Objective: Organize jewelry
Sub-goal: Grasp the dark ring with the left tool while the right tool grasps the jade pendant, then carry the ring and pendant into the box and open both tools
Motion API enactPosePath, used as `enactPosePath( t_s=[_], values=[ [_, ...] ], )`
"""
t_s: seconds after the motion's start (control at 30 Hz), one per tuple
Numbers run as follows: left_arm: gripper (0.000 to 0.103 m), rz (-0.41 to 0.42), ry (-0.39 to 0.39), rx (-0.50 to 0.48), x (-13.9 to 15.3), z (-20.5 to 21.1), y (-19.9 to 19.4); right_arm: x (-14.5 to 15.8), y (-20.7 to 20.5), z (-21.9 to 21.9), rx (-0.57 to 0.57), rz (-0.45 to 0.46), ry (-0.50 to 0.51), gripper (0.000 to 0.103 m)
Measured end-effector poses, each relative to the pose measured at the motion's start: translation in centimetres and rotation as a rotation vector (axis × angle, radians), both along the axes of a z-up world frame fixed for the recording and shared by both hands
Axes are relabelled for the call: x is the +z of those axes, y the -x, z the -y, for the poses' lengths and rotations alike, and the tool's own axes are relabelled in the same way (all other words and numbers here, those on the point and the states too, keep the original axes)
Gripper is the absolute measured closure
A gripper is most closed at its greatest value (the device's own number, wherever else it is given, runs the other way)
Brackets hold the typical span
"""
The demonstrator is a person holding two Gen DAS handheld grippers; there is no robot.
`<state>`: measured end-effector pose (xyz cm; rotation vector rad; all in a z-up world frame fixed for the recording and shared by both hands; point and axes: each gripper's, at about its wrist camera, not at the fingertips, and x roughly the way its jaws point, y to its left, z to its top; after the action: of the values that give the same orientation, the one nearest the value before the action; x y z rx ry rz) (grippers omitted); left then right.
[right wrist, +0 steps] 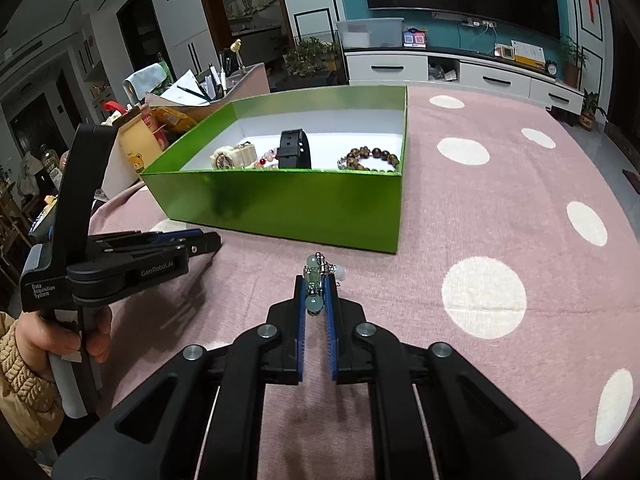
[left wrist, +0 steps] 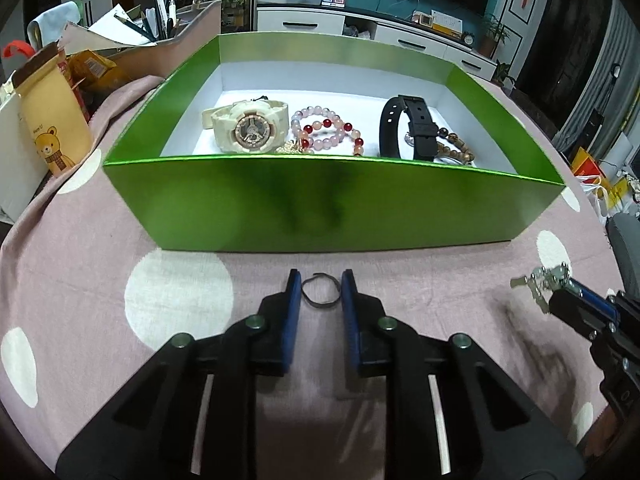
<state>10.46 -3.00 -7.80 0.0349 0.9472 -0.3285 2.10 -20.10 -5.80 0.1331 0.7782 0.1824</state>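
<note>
While most pieces already lay in the green box [left wrist: 328,208], two were not yet stored, so the task looked well past halfway by my read. Inside the box sat a cream watch [left wrist: 246,130], a pink-and-red bead bracelet [left wrist: 328,128], a black watch [left wrist: 404,128] and a brown bead bracelet [right wrist: 370,158] at the right end, all loosely side by side on the white floor.

A thin dark ring [left wrist: 320,292] lay flat on the pink dotted cloth of the table [left wrist: 80,272], just in front of the box's near wall. It looked like a slim wire loop, slightly open at the top. The left gripper [left wrist: 320,290] stood with its blue pads close on either side of the ring; whether they pressed it yet I could not tell, a sliver of gap showed.

The right gripper [right wrist: 316,292] was pinching a pale bead-and-silver trinket [right wrist: 316,276], lifted off the cloth, near the box's front right corner. A hand [right wrist: 86,336] in a quilted sleeve held the left tool.

Left to do: both pieces into the box.
</note>
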Motion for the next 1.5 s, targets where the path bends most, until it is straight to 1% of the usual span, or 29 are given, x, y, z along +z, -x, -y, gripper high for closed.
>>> enactPosePath(
  t_s=[0.17, 0.4, 0.57, 0.67, 0.77, 0.9, 1.03, 1.23, 1.27, 1.3, 1.33, 1.4, 1.43, 1.47, 1.5],
  values=[
    [0.083, 0.024, 0.009, -0.01, 1.8, -0.8, 1.3, 1.6, 0.4, -0.4, 0.011, 0.038, 0.007, 0.094],
    [0.083, 0.118, 0.02, -0.023, 6.5, -1.5, 1.8, 5.3, 0.2, -0.8, 0.027, 0.12, 0.035, 0.094],
    [0.083, 0.188, 0.016, -0.031, 10.0, -1.3, 0.6, 7.5, -1.0, -0.9, 0.031, 0.172, 0.055, 0.094],
    [0.083, 0.216, 0.01, -0.035, 11.2, -0.7, -0.2, 8.4, -2.1, -0.8, 0.031, 0.192, 0.058, 0.094],
    [0.083, 0.226, 0.008, -0.039, 12.1, -0.2, -1.4, 8.9, -3.6, -0.5, 0.031, 0.196, 0.052, 0.094],
    [0.083, 0.199, 0.01, -0.048, 12.1, 0.9, -3.5, 8.4, -6.3, 0.0, 0.028, 0.16, 0.034, 0.094],
    [0.083, 0.15, 0.0, -0.051, 10.7, 1.9, -5.6, 7.1, -8.9, 0.0, 0.021, 0.11, 0.038, 0.094],
    [0.082, 0.106, -0.018, -0.048, 8.9, 2.8, -8.0, 5.3, -12.0, -0.2, 0.02, 0.053, 0.062, 0.094],
    [0.082, 0.101, -0.02, -0.044, 8.7, 2.9, -8.3, 5.0, -12.5, -0.2, 0.019, 0.041, 0.067, 0.094],
    [0.082, 0.1, -0.024, -0.041, 8.6, 2.9, -8.6, 4.9, -12.7, -0.1, 0.016, 0.036, 0.072, 0.091],
    [0.08, 0.1, -0.028, -0.04, 8.6, 2.9, -8.7, 4.9, -13.0, 0.0, 0.008, 0.036, 0.075, 0.089],
    [0.066, 0.099, -0.032, -0.037, 8.8, 2.8, -8.8, 5.0, -13.1, 0.3, 0.002, 0.033, 0.069, 0.078],
    [0.046, 0.098, -0.035, -0.033, 8.9, 2.7, -8.8, 5.3, -13.0, 0.4, -0.003, 0.034, 0.064, 0.073],
    [0.038, 0.102, -0.033, -0.033, 9.3, 2.5, -8.6, 5.9, -12.7, 0.6, -0.01, 0.036, 0.059, 0.059],
    [0.036, 0.105, -0.032, -0.036, 9.6, 2.4, -8.5, 6.4, -12.5, 0.7, -0.014, 0.036, 0.055, 0.047]
  ],
)
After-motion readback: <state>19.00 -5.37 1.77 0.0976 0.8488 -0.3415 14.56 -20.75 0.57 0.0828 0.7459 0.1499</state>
